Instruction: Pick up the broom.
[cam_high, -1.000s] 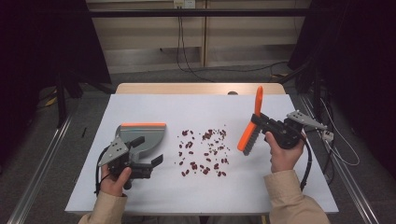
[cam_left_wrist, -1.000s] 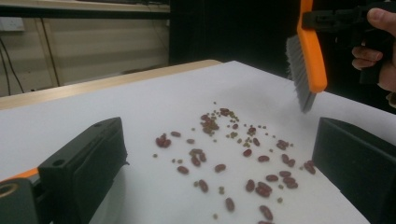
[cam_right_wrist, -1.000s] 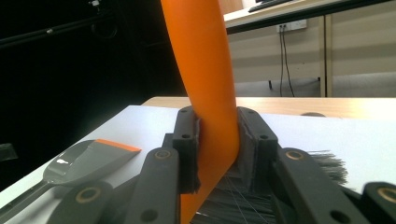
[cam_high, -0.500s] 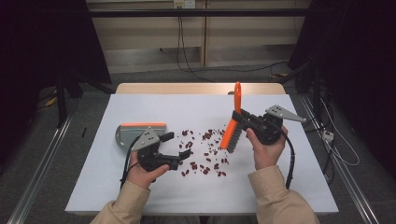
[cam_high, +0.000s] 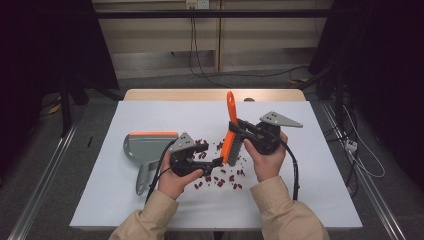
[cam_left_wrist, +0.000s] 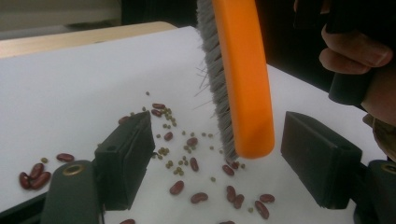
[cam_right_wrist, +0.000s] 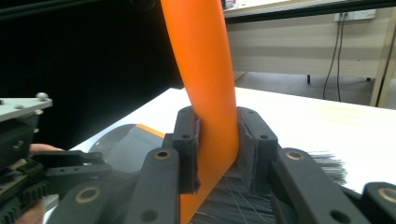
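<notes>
The orange brush (cam_high: 230, 131) is clamped at its handle between the jaws of the right hand-held gripper (cam_high: 239, 131) and is held upright, with its grey bristles over the scattered beans (cam_high: 220, 175) in the middle of the white table (cam_high: 310, 190). The jaws of the left hand-held gripper (cam_high: 212, 154) are apart and have just been closing; in the left gripper view the lower end of the brush (cam_left_wrist: 243, 79) is seen between them, but it is not touched by the pads. The grey dustpan (cam_high: 147, 147) is lying flat on the table, just beside the left hand (cam_high: 175, 180).
</notes>
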